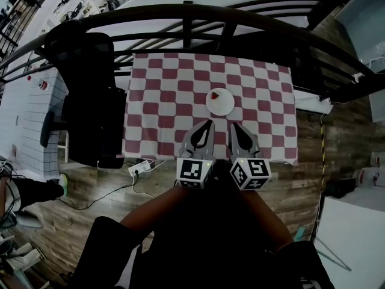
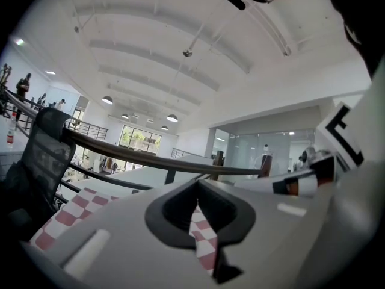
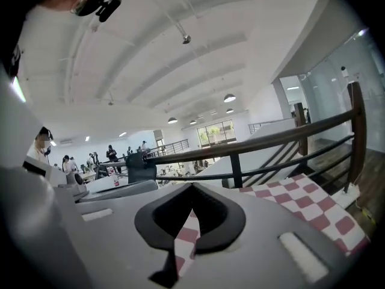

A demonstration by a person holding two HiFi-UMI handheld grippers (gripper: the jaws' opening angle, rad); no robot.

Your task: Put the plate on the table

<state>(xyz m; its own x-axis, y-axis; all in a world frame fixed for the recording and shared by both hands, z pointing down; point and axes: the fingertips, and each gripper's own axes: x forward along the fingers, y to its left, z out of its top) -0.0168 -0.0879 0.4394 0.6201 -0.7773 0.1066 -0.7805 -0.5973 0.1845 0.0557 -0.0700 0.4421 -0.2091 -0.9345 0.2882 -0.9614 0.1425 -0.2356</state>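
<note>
A white plate (image 1: 224, 106) sits on the checked table (image 1: 156, 107), holding one small red item (image 1: 215, 94). Just short of it, the left gripper (image 1: 209, 124) and right gripper (image 1: 234, 126) hover with jaws closed on nothing.

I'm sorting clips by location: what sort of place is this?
Probably a mezzanine in a large open-plan office or lab: a dark railing runs behind the table with its checked cloth, an office chair stands beside it, and people stand in the hall beyond.
</note>
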